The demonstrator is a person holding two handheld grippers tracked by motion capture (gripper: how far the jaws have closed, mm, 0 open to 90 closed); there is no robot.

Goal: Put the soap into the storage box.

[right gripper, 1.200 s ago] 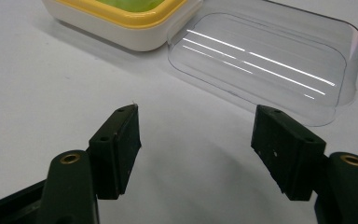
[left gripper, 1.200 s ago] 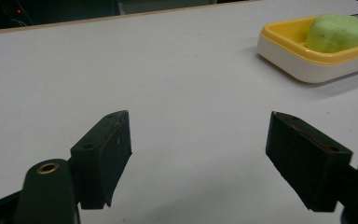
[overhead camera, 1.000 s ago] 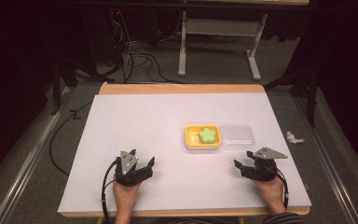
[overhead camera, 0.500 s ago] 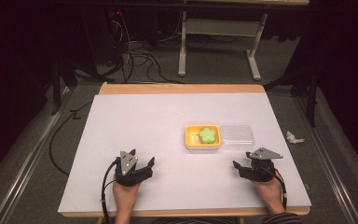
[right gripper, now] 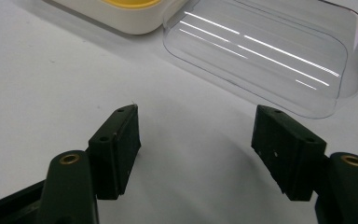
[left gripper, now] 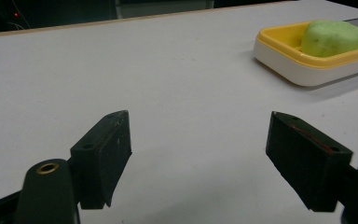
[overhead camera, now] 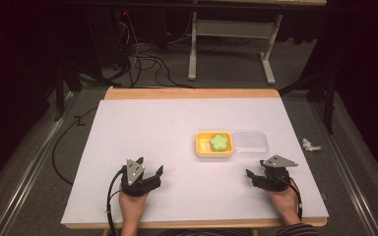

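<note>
I count one yellow tray (overhead camera: 202, 148) holding one green block (overhead camera: 219, 142), and one clear lid (overhead camera: 249, 143) beside it. My left gripper (overhead camera: 153, 173) and right gripper (overhead camera: 254, 176) both rest spread wide, grasping nothing.

A white-topped table (overhead camera: 177, 142) with a wooden far edge carries a yellow tray with a white base (overhead camera: 214, 152), forward and to the right of the left gripper (overhead camera: 149, 175). A clear plastic lid (overhead camera: 249, 143) lies flat, touching the tray's side, just ahead of the right gripper (overhead camera: 256, 175). Both grippers rest near the table's front edge.
</note>
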